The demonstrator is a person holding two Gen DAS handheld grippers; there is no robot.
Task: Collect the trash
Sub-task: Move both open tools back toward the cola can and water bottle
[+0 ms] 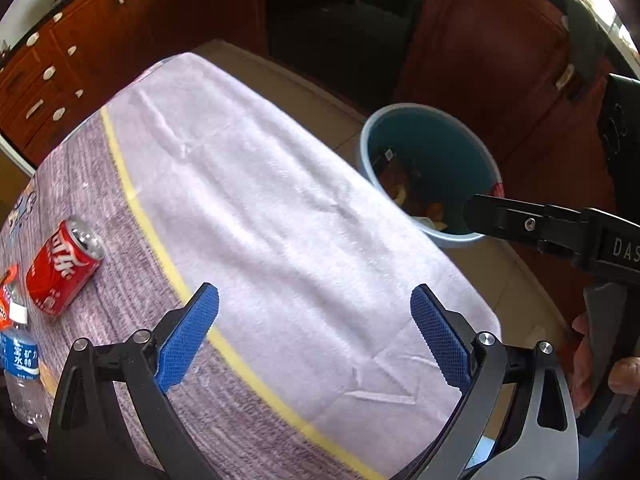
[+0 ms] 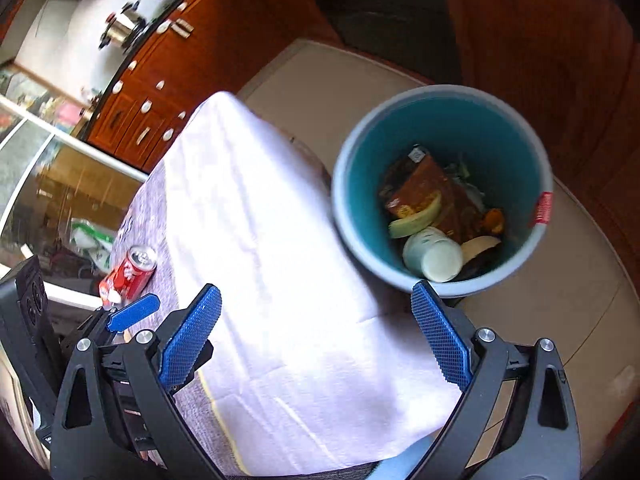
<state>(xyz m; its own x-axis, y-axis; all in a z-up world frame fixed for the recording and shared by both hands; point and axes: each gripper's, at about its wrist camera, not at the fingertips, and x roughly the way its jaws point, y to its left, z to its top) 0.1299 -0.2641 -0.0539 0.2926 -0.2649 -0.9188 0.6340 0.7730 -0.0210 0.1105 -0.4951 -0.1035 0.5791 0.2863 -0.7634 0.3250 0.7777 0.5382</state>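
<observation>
Trash bin is holding a cup, peel and wrappers; my left claw and right claw are both hanging released, empty, over the tabletop.

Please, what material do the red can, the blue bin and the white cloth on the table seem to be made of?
Red can: probably aluminium, glossy printed side, bare silvery top with a pull tab.
Blue bin: likely plastic, a smooth matte wall with a thick moulded rim.
White cloth: looks like soft terry fabric, a fuzzy matte surface with fold creases; the exact fibre cannot be told.
</observation>
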